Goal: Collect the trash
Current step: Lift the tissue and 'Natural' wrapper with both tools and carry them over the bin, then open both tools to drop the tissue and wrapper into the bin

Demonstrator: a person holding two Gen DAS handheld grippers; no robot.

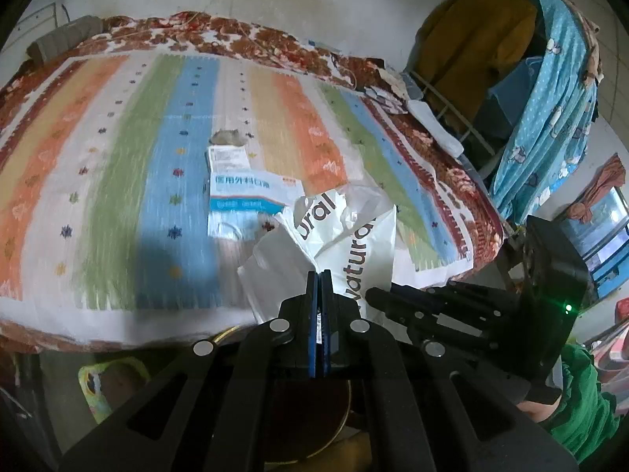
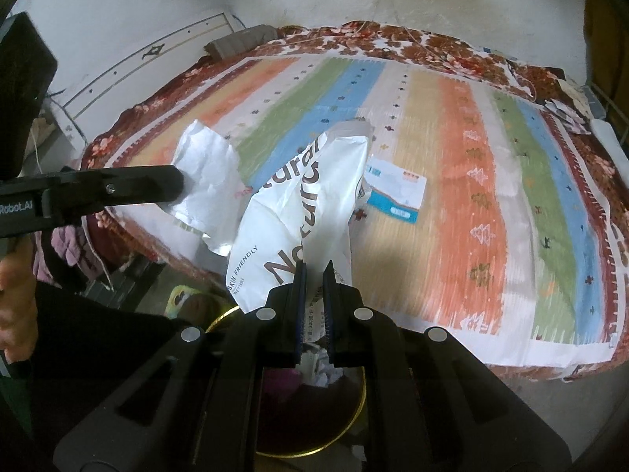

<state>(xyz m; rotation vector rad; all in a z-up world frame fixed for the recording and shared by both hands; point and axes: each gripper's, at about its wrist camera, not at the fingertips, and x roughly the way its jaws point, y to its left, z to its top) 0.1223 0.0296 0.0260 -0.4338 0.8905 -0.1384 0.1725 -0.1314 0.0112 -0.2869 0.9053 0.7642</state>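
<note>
a round bin with a gold rim (image 2: 355,401) stands on the floor just below the near edge of the bed (image 2: 452,306), under both tongs. inside it lie crumpled white scraps (image 2: 328,373) over something dark red; what else it holds cannot be told.

the white plastic wrapper (image 2: 298,212), printed with brown letters and "skin friendly", hangs in the air above the bin and over the bed's near edge. its long axis runs from the near end at the right gripper (image 2: 314,275) up and away toward the far side of the bed, and a crumpled flap spreads off to the left.

the left gripper (image 1: 319,275) is pressed fully closed, its blue pads pinching a fold of the wrapper (image 1: 342,232). in the right wrist view its finger (image 2: 118,187) reaches in from the left and meets that flap. the right gripper's jaws stand a narrow gap apart with the wrapper's lower end between them; whether they actually press on it cannot be told.

a blue and white mask packet (image 1: 245,192) lies flat on the striped bedspread (image 1: 118,157), near the middle and just beyond the wrapper.
</note>
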